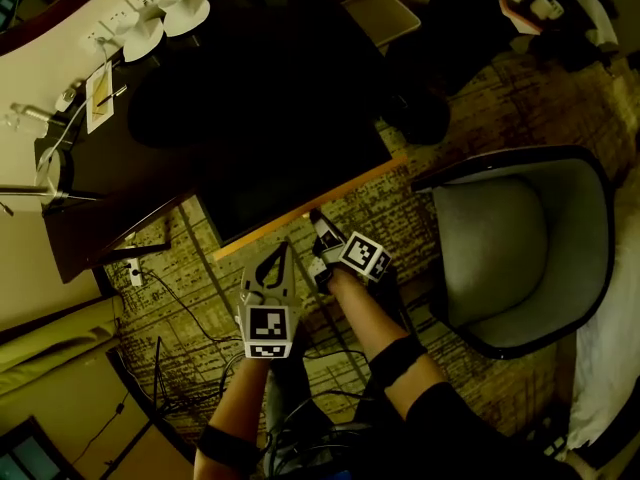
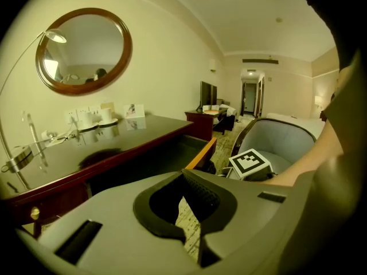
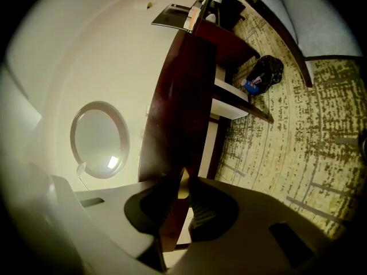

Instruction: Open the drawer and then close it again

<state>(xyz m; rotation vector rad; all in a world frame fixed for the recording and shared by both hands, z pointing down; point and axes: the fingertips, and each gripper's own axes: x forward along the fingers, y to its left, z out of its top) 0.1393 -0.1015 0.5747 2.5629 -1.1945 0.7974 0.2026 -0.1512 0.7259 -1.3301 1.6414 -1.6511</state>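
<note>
The dark wooden desk (image 1: 250,98) has its drawer (image 1: 300,183) pulled out toward me, its front edge (image 1: 310,208) catching the light. My right gripper (image 1: 318,220) is at that front edge. In the right gripper view its jaws (image 3: 184,179) are shut on the drawer's small brass knob (image 3: 183,189). My left gripper (image 1: 287,250) hangs over the carpet just left of it, touching nothing. Its jaws (image 2: 184,176) are shut and empty, with carpet showing through the slit. The open drawer (image 2: 172,159) lies beyond them.
A grey armchair (image 1: 520,248) stands close on the right. White cups on saucers (image 1: 165,18) and a desk lamp (image 1: 55,173) sit on the desk. Cables (image 1: 180,313) run over the patterned carpet at left. A round mirror (image 2: 84,50) hangs on the wall above the desk.
</note>
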